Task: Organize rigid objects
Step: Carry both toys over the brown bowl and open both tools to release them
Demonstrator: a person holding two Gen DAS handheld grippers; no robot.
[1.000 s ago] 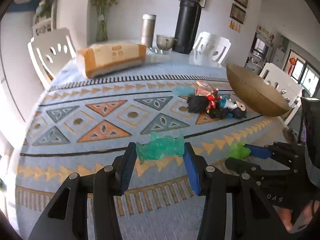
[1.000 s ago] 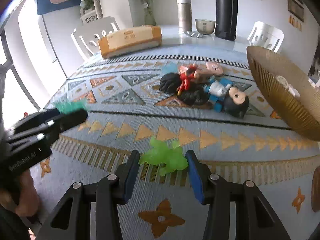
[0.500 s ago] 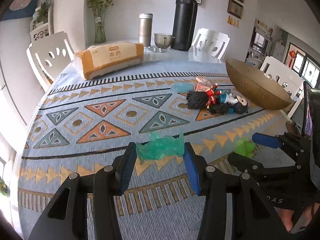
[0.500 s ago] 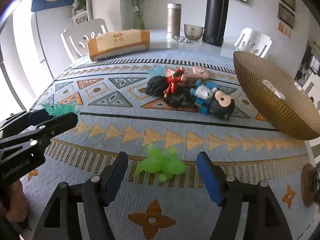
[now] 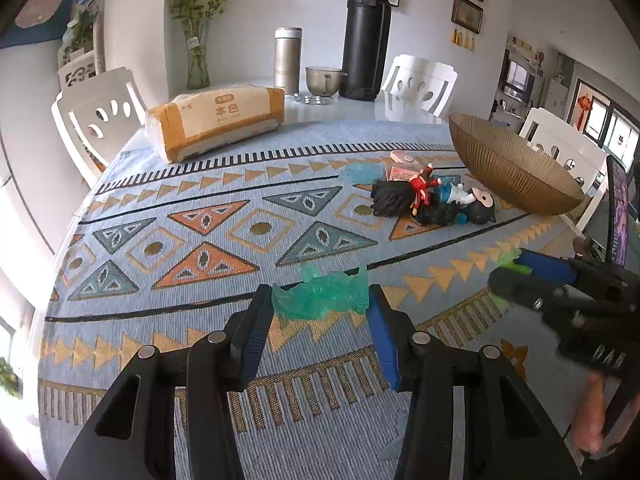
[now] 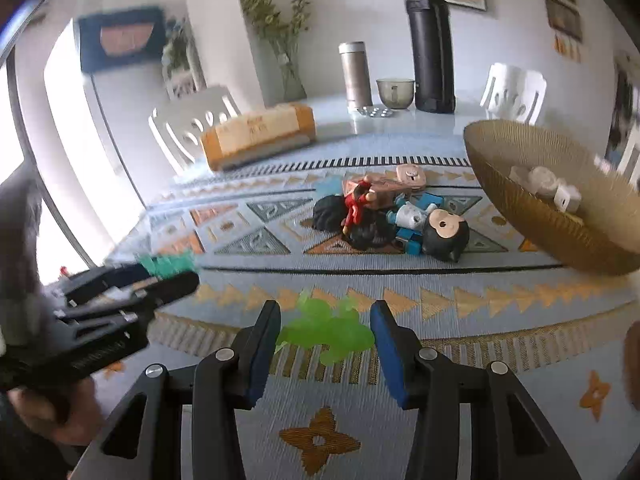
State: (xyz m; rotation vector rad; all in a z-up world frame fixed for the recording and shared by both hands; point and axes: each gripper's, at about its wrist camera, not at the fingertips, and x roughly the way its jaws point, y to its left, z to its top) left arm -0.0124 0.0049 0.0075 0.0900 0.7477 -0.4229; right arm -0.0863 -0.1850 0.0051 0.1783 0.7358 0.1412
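My left gripper (image 5: 319, 294) is shut on a translucent teal toy (image 5: 316, 304), held just above the patterned tablecloth (image 5: 200, 248). My right gripper (image 6: 326, 312) has a light green toy (image 6: 328, 332) between its blue pads; its jaws are closing and both pads touch the toy. In the right wrist view the left gripper (image 6: 176, 272) and its teal toy (image 6: 164, 264) show at the left, blurred. A pile of figurines (image 6: 384, 216) lies mid-table beside a golden bowl (image 6: 520, 200) that holds a few white items.
A tissue pack (image 5: 216, 120) lies at the back left. A black flask (image 5: 366, 36), a steel flask (image 5: 288, 60), a glass cup (image 5: 322, 80) and a vase (image 5: 196, 52) stand at the far edge. White chairs (image 5: 96, 116) ring the table.
The right gripper opened wide around the light green toy lying on the cloth, then closed on it again and rose a little. The left gripper kept still with the teal toy.
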